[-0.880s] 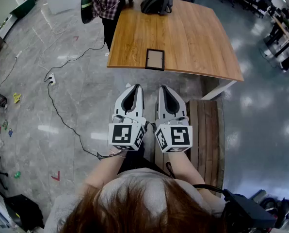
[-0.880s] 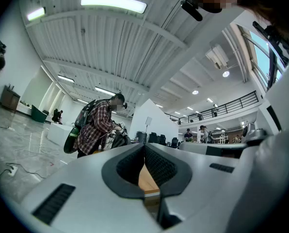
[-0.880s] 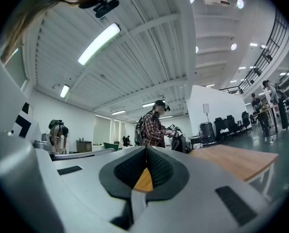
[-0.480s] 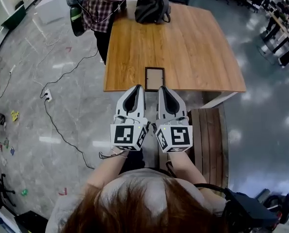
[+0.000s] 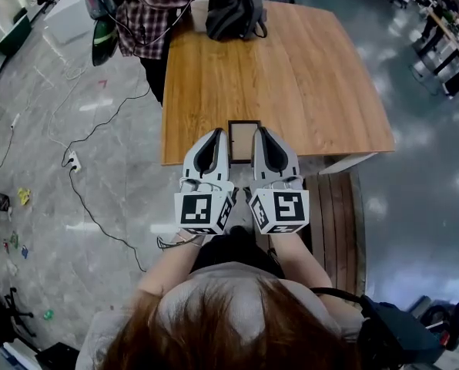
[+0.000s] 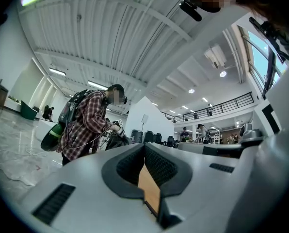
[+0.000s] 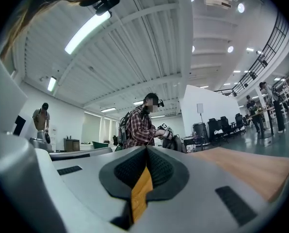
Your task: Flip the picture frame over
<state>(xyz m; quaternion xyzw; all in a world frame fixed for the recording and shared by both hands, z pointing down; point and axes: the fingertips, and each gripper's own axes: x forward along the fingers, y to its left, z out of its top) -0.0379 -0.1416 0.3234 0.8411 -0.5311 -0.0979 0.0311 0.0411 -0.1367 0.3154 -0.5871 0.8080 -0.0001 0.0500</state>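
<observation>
Head view: we see the small dark-rimmed rectangular picture frame [image 5: 242,139] lying flat at the near edge of the brown wooden worktop [image 5: 306,75], flanked by the left tool [image 5: 217,134] and right tool [image 5: 259,132].
Left gripper view: jaws together, nothing gripped.
Right gripper view: the same.

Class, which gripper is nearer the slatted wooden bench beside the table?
Right. The right gripper hangs by the left edge of the bench; the left gripper is further left, past it.

Wood table [image 5: 306,75], pic frame [image 5: 243,133] at near edge, blk bag [image 5: 231,14] far side
</observation>
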